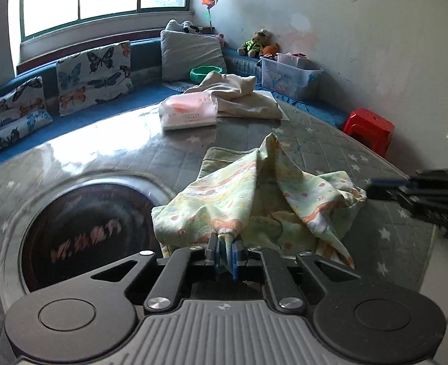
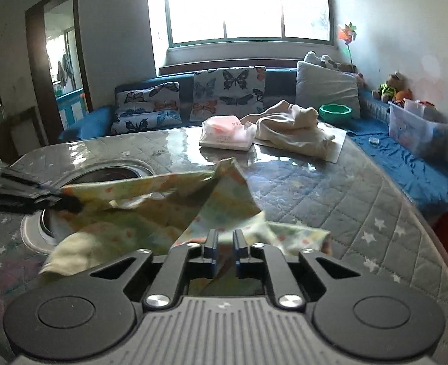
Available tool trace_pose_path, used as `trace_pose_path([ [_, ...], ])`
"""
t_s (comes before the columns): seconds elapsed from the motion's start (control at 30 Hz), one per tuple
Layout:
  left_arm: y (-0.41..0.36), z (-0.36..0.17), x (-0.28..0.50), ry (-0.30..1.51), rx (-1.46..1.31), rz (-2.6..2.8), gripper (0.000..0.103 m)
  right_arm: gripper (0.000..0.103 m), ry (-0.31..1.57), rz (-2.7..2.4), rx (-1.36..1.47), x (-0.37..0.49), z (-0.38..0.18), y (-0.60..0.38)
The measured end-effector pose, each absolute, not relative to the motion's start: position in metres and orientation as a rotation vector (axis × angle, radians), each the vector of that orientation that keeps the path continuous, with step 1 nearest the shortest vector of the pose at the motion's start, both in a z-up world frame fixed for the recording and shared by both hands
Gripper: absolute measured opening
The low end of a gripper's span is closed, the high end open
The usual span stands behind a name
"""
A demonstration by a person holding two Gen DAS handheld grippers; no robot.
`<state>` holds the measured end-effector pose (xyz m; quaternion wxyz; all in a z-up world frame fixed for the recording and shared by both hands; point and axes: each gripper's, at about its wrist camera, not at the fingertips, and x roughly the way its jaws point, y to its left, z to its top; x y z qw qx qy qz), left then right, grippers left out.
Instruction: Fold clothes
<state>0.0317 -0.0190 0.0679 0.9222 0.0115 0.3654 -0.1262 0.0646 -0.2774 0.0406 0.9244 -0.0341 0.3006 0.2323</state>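
A pale green and yellow patterned garment (image 1: 239, 194) (image 2: 163, 213) lies crumpled on the grey quilted table (image 1: 102, 152), with one fold standing up in a peak. My left gripper (image 1: 227, 245) is shut on a bunched edge of it at the near side; in the right wrist view the left gripper (image 2: 56, 200) comes in from the left onto the cloth. My right gripper (image 2: 225, 240) has a gap between its blue pads, and a fold of the garment runs through that gap. In the left wrist view the right gripper (image 1: 373, 187) sits at the garment's right corner.
A dark round inset (image 1: 84, 231) sinks into the table left of the garment. Further back lie a tissue pack (image 1: 190, 112) and a beige garment (image 1: 242, 97). A blue sofa with butterfly cushions (image 1: 93, 76), a plastic bin (image 1: 288, 76) and a red stool (image 1: 368, 127) ring the table.
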Motion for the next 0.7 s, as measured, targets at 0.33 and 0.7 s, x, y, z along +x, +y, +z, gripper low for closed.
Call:
trace_pose_path([
  [0.33, 0.021, 0.060, -0.029, 0.810, -0.033, -0.229, 0.009, 0.057, 0.660, 0.602, -0.080, 0.109, 0.019, -0.225],
  [0.7, 0.018, 0.060, -0.025, 0.800, 0.004, -0.224, 0.051, 0.017, 0.738, 0.632, -0.091, 0.136, -0.015, -0.192],
])
